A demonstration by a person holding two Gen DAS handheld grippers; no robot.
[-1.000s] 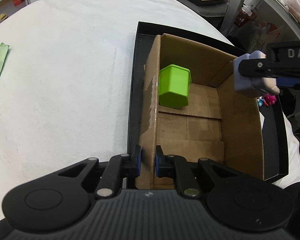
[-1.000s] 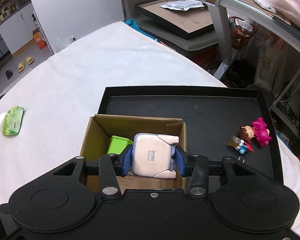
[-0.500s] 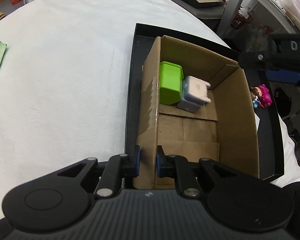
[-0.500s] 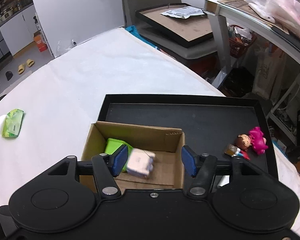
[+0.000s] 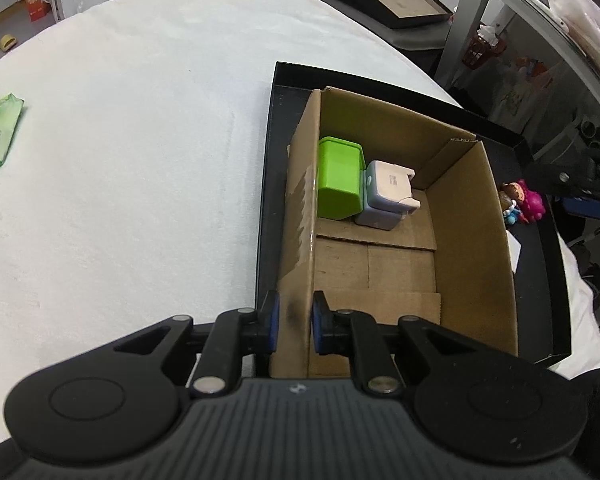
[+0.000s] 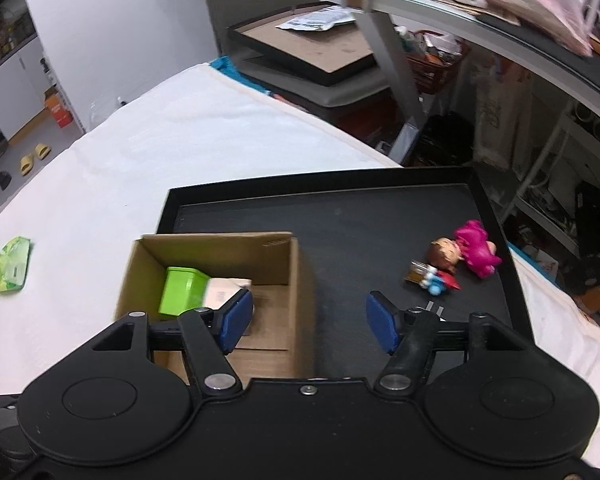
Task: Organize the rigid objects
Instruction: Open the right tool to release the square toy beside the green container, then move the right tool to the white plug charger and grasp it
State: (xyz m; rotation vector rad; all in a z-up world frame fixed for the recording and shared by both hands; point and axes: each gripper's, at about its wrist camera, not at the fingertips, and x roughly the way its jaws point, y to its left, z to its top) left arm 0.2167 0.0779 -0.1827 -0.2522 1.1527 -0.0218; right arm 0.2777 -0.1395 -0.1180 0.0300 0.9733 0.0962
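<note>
At 6 o'clock in left wrist view, our left gripper (image 5: 293,322) pinches near wall of cardboard box (image 5: 496,248), steadying it on black tray (image 6: 340,216). Green box (image 5: 338,178) and white cube (image 5: 388,194) sit touching at box's far end. Our right gripper (image 6: 309,318) hangs spread wide, empty, above tray. We judge next step: swing toward 2 o'clock, descend over toy figures (image 6: 458,258), close on one.
</note>
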